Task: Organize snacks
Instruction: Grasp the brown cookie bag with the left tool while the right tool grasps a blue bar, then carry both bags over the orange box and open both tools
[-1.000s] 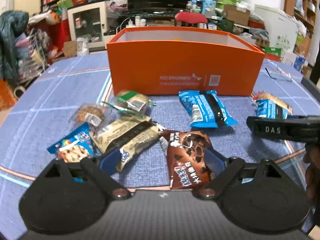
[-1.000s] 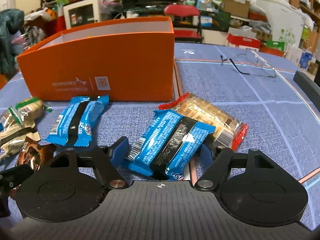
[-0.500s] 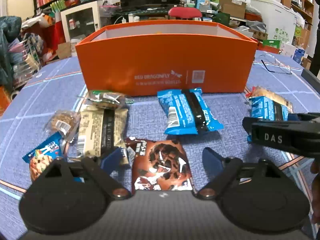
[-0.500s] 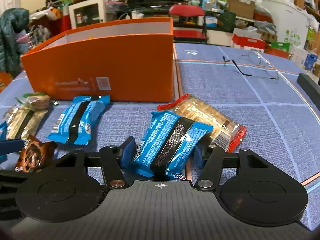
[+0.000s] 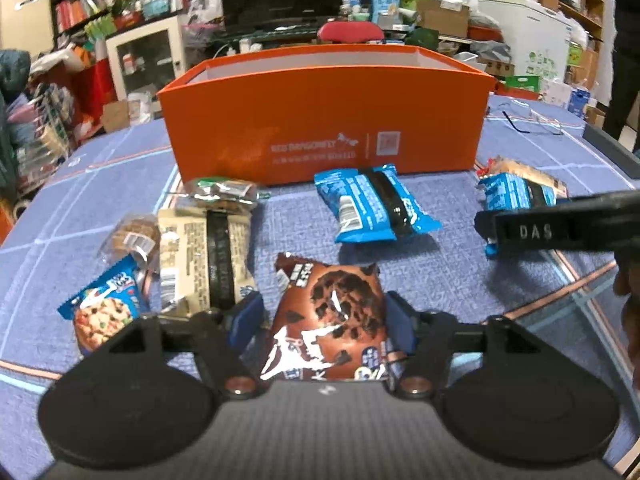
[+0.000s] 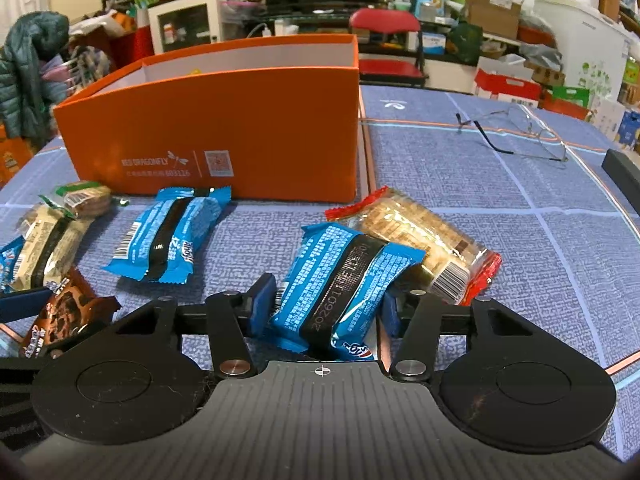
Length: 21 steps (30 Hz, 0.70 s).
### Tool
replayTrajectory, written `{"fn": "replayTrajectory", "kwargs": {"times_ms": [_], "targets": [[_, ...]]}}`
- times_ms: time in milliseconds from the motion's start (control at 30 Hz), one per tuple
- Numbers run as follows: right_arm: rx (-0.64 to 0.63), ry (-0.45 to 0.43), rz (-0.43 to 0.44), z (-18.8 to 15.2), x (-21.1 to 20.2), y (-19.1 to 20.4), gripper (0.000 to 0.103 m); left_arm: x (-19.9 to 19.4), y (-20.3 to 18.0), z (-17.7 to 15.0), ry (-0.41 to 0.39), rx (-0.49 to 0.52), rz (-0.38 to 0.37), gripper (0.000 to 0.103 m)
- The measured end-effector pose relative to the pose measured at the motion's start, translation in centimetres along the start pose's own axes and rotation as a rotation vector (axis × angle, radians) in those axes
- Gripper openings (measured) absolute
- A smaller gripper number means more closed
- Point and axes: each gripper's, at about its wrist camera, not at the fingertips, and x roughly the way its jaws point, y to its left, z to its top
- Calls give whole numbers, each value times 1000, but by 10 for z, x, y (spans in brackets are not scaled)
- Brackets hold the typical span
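An orange box (image 5: 328, 120) stands open at the back of the blue table; it also shows in the right wrist view (image 6: 240, 120). My left gripper (image 5: 326, 320) is shut on a brown chocolate cookie packet (image 5: 332, 320), held a little off the table. My right gripper (image 6: 324, 312) is shut on a blue snack packet (image 6: 344, 276). A second blue packet (image 5: 372, 208) lies in front of the box. A beige packet (image 5: 208, 252), a green-wrapped biscuit (image 5: 220, 194), a round cookie (image 5: 134, 236) and a blue cookie packet (image 5: 104, 316) lie at the left.
A red-edged cracker packet (image 6: 424, 236) lies just behind the right gripper's packet. A pair of glasses (image 6: 516, 132) lies at the back right. A dark bar (image 6: 622, 172) runs along the table's right edge. The room behind is cluttered.
Both grippers have closed on their packets. The left one swung to centre on the brown packet, closed and lifted it; the right one closed on the blue packet and raised it slightly.
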Motion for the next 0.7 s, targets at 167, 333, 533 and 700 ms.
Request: {"fn": "replayTrajectory", "kwargs": {"times_ms": [167,333,533,700], "targets": [[-4,1,8,0,0,-1,40,2,5,-1,4,-5,-30,78],[-7,3,20,-1,0,-1,40,5,0,5,19,4,-79,62],[-9,7,65,-1,-4,-1,36,2,-2,8,34,-21,-60,51],[-102,-62,49,0,-20,14,36,-7,-3,12,13,-12,-56,51]]}}
